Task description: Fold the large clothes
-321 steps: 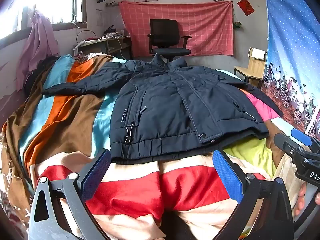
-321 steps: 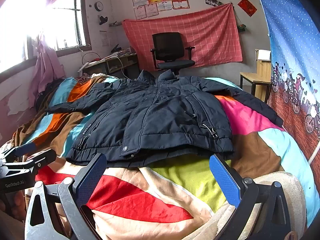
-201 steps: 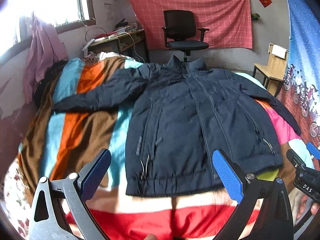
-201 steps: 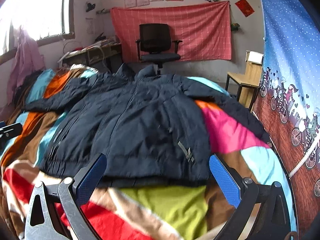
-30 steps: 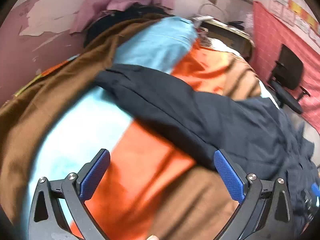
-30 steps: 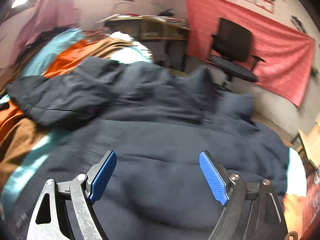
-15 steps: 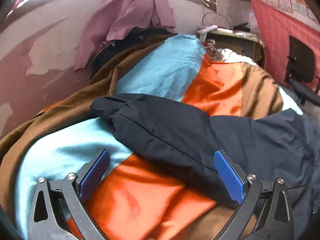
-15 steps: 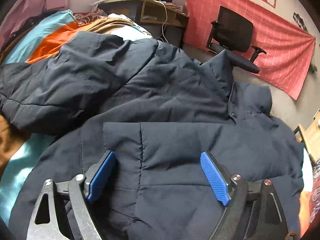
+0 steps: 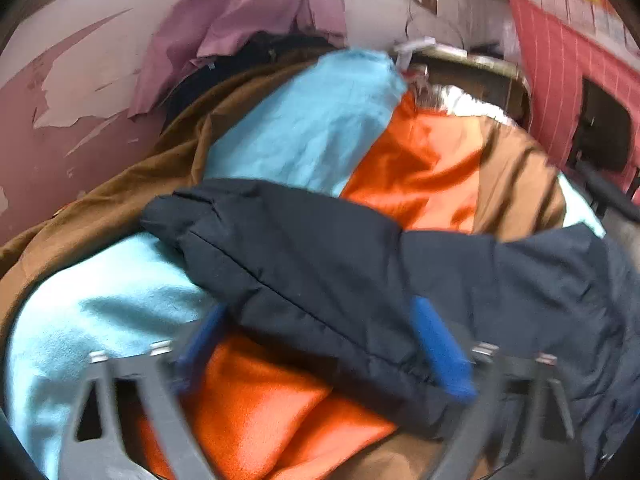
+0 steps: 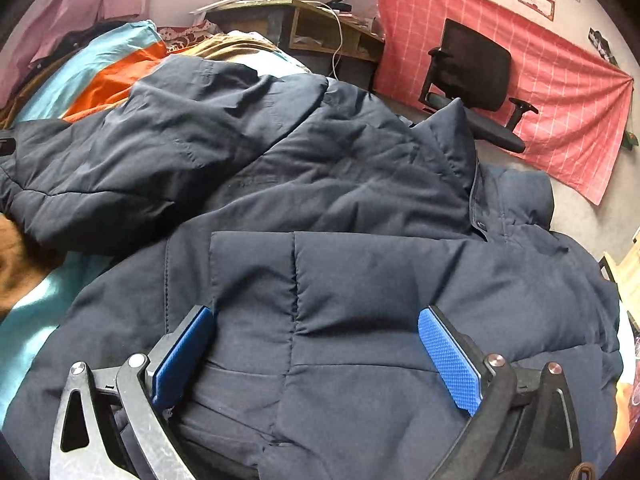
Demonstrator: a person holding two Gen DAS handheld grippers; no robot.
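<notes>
1. Straddling the jacket sleeve (image 9: pixel 304 256), your left claw (image 9: pixel 324 344) is spread wide, with one blue pad at the sleeve's near edge and the other over the dark fabric; the picture is motion-blurred, so contact is hard to judge. Slow down, settle low, and take a full bite of the padded sleeve before lifting it.
2. Your right claw (image 10: pixel 316 344) is also spread, its pads pressed onto the chest of the navy puffer jacket (image 10: pixel 360 208), which lies flat on the striped blanket (image 9: pixel 112 312) covering the bed. Use it as an anchor, so the body does not drag when the sleeve comes across.
3. Both tools point low and forward, close over the cloth, the left one aimed toward the cuff (image 9: pixel 172 212).
4. Farther off, the collar (image 10: pixel 460 136) lies toward the office chair (image 10: pixel 472 64) and pink wall cloth (image 10: pixel 560 80); fold the sleeve toward the zip line.
</notes>
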